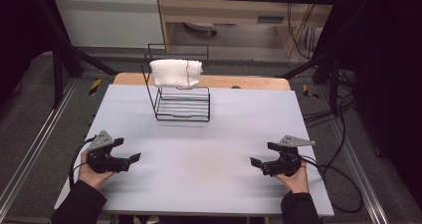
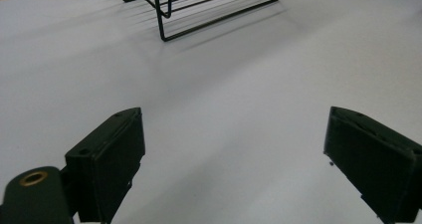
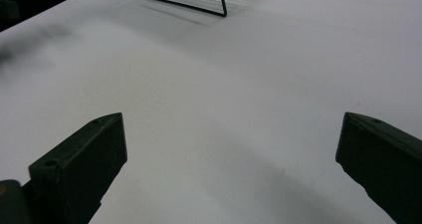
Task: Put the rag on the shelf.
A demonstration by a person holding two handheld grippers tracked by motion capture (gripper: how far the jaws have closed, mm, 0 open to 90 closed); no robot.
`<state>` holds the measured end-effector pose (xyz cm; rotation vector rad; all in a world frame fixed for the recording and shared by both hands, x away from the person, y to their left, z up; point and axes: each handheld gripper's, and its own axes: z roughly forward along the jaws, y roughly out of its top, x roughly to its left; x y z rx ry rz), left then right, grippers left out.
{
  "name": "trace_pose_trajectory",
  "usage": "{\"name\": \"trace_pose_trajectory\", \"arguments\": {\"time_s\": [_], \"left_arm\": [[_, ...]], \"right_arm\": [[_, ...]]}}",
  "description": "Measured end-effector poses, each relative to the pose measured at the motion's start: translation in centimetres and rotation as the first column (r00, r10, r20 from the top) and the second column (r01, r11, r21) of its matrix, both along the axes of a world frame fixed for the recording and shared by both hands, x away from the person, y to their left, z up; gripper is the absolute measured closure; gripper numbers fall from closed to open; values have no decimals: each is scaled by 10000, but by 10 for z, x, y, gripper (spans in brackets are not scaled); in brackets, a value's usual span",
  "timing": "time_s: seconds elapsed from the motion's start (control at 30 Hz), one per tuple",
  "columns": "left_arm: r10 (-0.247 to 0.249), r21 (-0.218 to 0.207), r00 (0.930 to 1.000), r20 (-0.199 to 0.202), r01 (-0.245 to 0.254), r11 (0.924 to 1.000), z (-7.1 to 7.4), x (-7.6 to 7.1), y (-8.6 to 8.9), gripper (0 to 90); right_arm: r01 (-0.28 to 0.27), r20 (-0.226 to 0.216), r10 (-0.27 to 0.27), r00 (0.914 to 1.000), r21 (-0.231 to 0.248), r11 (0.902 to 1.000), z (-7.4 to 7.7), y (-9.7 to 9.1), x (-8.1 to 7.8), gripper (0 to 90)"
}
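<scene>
While both grippers idle near the front edge, I read the scene as follows.

Left gripper (image 1: pixel 130 151): I hold it low over the front left of the table (image 1: pixel 199 154), jaws spread wide with nothing between them; its own view shows bare white surface in the gap.
Right gripper (image 1: pixel 262 154): I hold it low over the front right, jaws likewise wide apart and empty, pointed inward toward the left one.
Hands: my left hand (image 1: pixel 89 171) and right hand (image 1: pixel 294 178) grip the tools from behind, dark sleeves entering from the bottom edge.
Rack (image 1: pixel 181 97): black wire frame, standing at the far middle of the table, well apart from both grippers; its base wires appear at the top of the left gripper view (image 2: pixel 199 7) and the right gripper view (image 3: pixel 199 0).
Towel (image 1: pixel 176 72): white, folded or bunched, draped over the rack's top rail, hanging clear of the table.
Path: open white surface lies between each gripper and the rack; nothing stands in the way.
Cables: a black lead (image 1: pixel 343 184) trails from the right gripper off the table's right edge.
Surroundings: wooden strip (image 1: pixel 249 82) behind the white top, black frame bars (image 1: pixel 64 40) overhead and at the sides, grey floor (image 1: pixel 30 114), wooden furniture (image 1: pixel 224 10) beyond.
</scene>
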<state>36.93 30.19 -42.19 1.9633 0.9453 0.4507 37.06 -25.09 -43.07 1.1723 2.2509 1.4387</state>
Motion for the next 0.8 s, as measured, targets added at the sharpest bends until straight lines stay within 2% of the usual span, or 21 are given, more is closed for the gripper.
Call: {"name": "trace_pose_trajectory", "arguments": {"time_s": [0.37, 0.8], "left_arm": [[3, -35, 9998, -199, -3, 10000, -12, -4, 5, 103], [43, 59, 9996, -287, -41, 10000, -17, -6, 5, 102]], "right_arm": [[92, -96, -93, 9999, -112, 9999, -16, -13, -9, 3], [177, -132, -178, 9998, -70, 9998, -18, -16, -11, 3]]}}
